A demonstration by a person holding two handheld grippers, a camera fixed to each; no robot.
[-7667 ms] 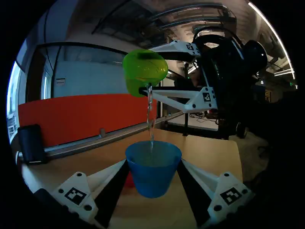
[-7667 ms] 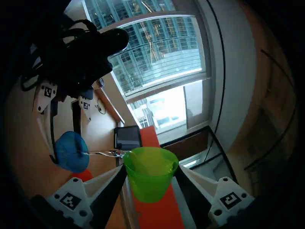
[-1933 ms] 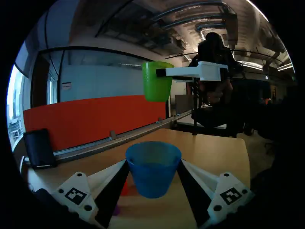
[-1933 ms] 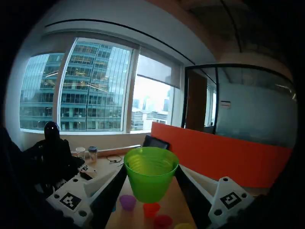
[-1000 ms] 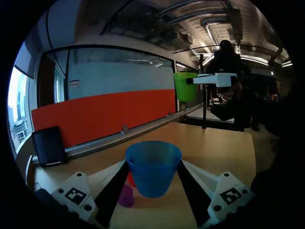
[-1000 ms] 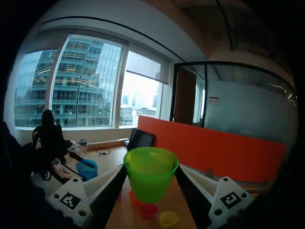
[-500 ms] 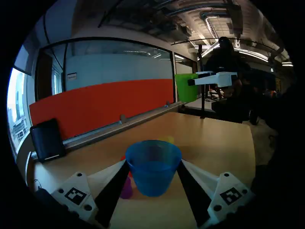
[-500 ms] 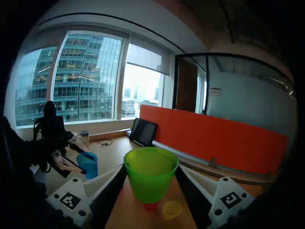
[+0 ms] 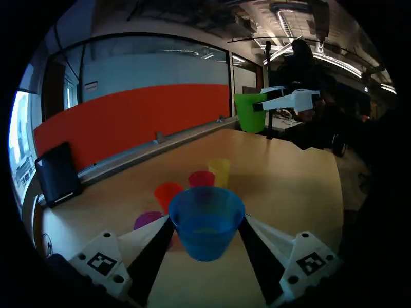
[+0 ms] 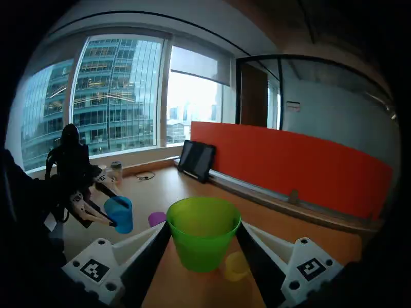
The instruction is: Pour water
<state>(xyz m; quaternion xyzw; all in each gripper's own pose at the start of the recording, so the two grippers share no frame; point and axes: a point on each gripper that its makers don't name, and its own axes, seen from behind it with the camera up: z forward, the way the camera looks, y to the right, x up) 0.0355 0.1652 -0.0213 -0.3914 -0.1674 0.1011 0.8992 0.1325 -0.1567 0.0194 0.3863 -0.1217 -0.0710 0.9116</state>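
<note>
Blue cup [image 9: 206, 218], holding water [image 9: 206, 232], sits upright, pinched in the left claw [image 9: 205, 228].

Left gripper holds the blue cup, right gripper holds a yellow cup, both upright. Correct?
Not quite: the right gripper holds a green cup, not a yellow one, as the right gripper view shows. The left gripper does hold the blue cup, and both cups are upright.

Left gripper view, lower centre: purple cup [image 9: 146, 220], right side hidden behind blue cup [image 9: 206, 226]; orange cup [image 9: 166, 193] and red cup [image 9: 201, 178], bases hidden by its rim. Upper right: person [image 9: 308, 72], too dark to make out. Right gripper view, lower centre: yellow cup [image 10: 238, 266], left part behind green cup [image 10: 204, 236].
</note>
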